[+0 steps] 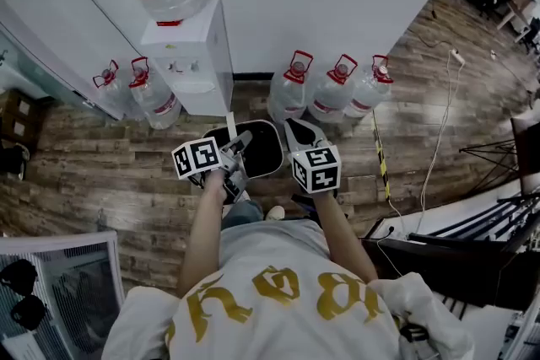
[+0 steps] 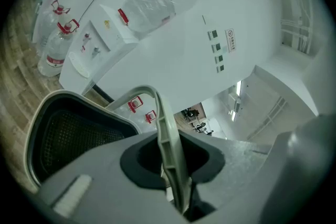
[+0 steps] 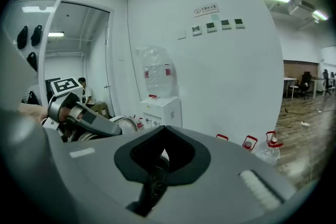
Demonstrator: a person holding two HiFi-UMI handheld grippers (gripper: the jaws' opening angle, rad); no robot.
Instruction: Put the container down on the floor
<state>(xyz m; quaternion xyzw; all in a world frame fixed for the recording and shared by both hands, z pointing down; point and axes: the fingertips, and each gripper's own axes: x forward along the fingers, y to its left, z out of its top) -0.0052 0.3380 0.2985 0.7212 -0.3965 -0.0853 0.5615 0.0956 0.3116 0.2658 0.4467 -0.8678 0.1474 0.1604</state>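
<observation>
1. The person wears a pale, short-sleeved T-shirt (image 1: 278, 291) with large gold lettering printed across it.
2. Blue trousers (image 1: 243, 213) and a light-coloured shoe (image 1: 275, 213) show just past the shirt's edge.
3. The left gripper (image 1: 239, 146) is grey and carries a white marker cube (image 1: 197, 158) printed with black squares.
4. The right gripper (image 1: 302, 139) carries a matching second cube (image 1: 315, 169).
5. In each gripper view the jaws are smooth grey, with a dark scalloped recess (image 3: 163, 157) and a small white ribbed strip (image 3: 258, 190).
</observation>
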